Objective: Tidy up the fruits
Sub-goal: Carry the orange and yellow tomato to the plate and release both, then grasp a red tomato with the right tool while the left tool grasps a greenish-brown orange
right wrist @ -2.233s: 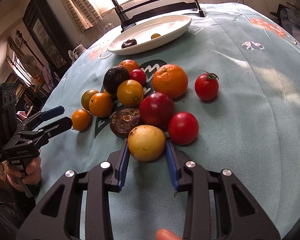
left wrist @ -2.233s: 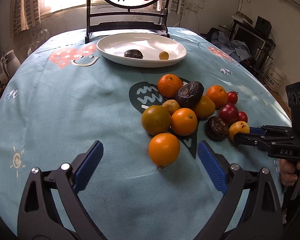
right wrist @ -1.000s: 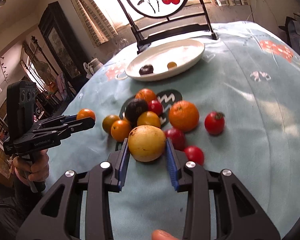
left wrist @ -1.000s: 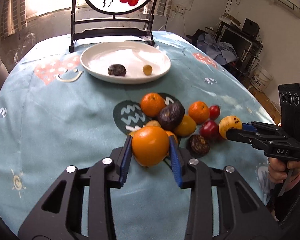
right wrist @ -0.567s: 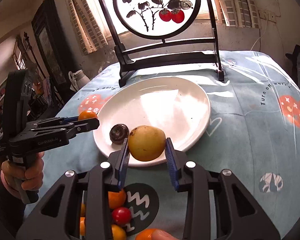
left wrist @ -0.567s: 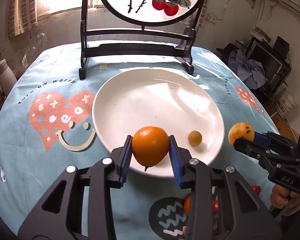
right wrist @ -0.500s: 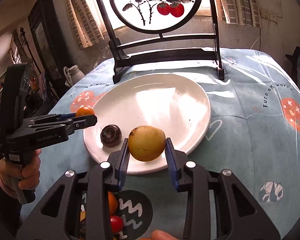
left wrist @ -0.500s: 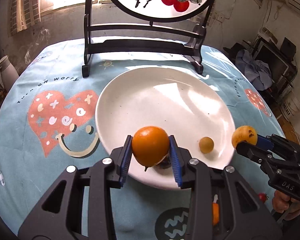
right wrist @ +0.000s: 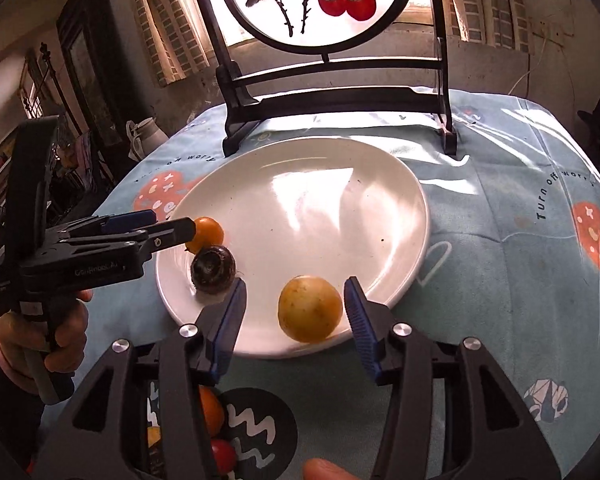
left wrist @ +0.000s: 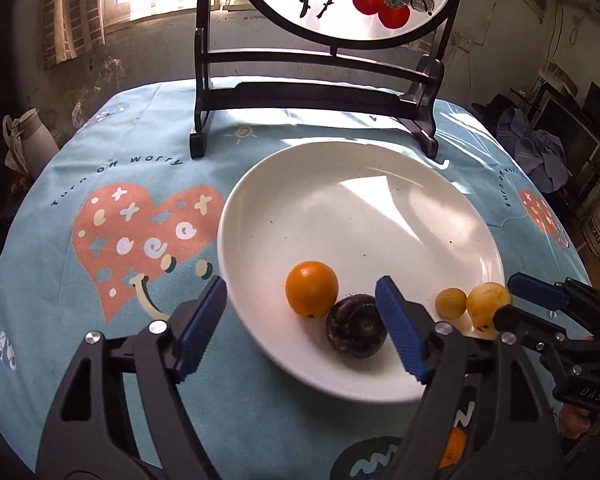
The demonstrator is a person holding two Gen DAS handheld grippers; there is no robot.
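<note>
A white plate [left wrist: 360,216] holds an orange [left wrist: 311,294], a dark wrinkled fruit [left wrist: 356,332], a small tan fruit [left wrist: 451,302] and a yellow fruit [left wrist: 486,300]. My left gripper [left wrist: 300,322] hovers over the plate's near rim, its jaws opening. The orange lies free between them, touching neither pad. My right gripper [right wrist: 296,316] is opening too, and the yellow fruit [right wrist: 309,308] rests on the plate [right wrist: 308,208] between its parted pads. In the right wrist view the left gripper [right wrist: 168,224] sits at the left, beside the orange [right wrist: 209,234] and the dark fruit [right wrist: 213,270].
A black stand [left wrist: 316,92] with a round painted screen stands just behind the plate. Leftover fruit lies on the blue cloth below the grippers: an orange one [right wrist: 212,412] and a red tomato [right wrist: 222,456]. A person's hand [right wrist: 40,332] grips the left tool.
Both grippers carried their fruit from the pile to the plate, then opened. The orange and the yellow fruit dropped out of the pads onto the plate.
</note>
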